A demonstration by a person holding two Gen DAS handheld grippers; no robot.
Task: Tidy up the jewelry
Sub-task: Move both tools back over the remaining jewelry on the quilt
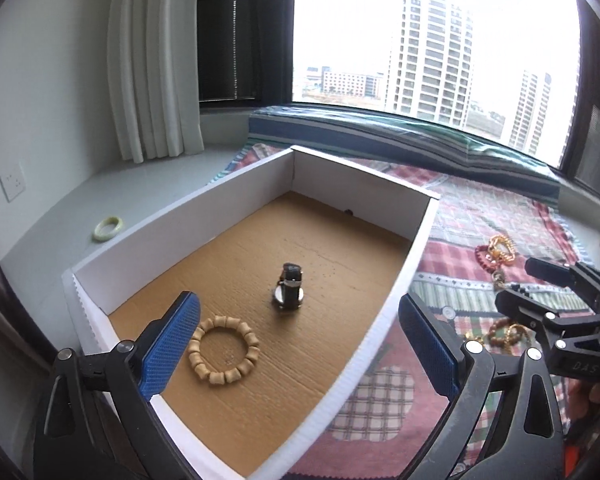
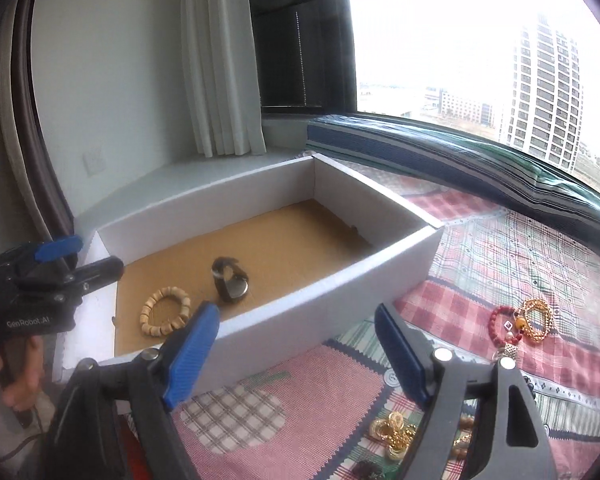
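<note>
A white box (image 1: 220,208) (image 2: 364,176) with a brown cardboard floor holds a beige bead bracelet (image 1: 223,350) (image 2: 165,310) and a black watch (image 1: 289,288) (image 2: 230,284). My left gripper (image 1: 298,308) (image 2: 88,258) hovers open over the box's near end, nothing between its blue pads. My right gripper (image 2: 296,312) (image 1: 516,282) is open and empty, above the quilt just outside the box's right wall. On the quilt lie a red bead bracelet (image 2: 500,320) (image 1: 482,256), a gold chain (image 2: 538,318) (image 1: 502,246) and gold pieces (image 2: 394,434) near the right gripper.
A pale green bangle (image 1: 108,228) lies on the grey sill left of the box. The patchwork quilt (image 2: 500,248) covers the ledge; a striped cushion (image 1: 380,136) runs under the window. A curtain (image 1: 152,80) hangs at the back left. A hand (image 2: 20,376) grips the left handle.
</note>
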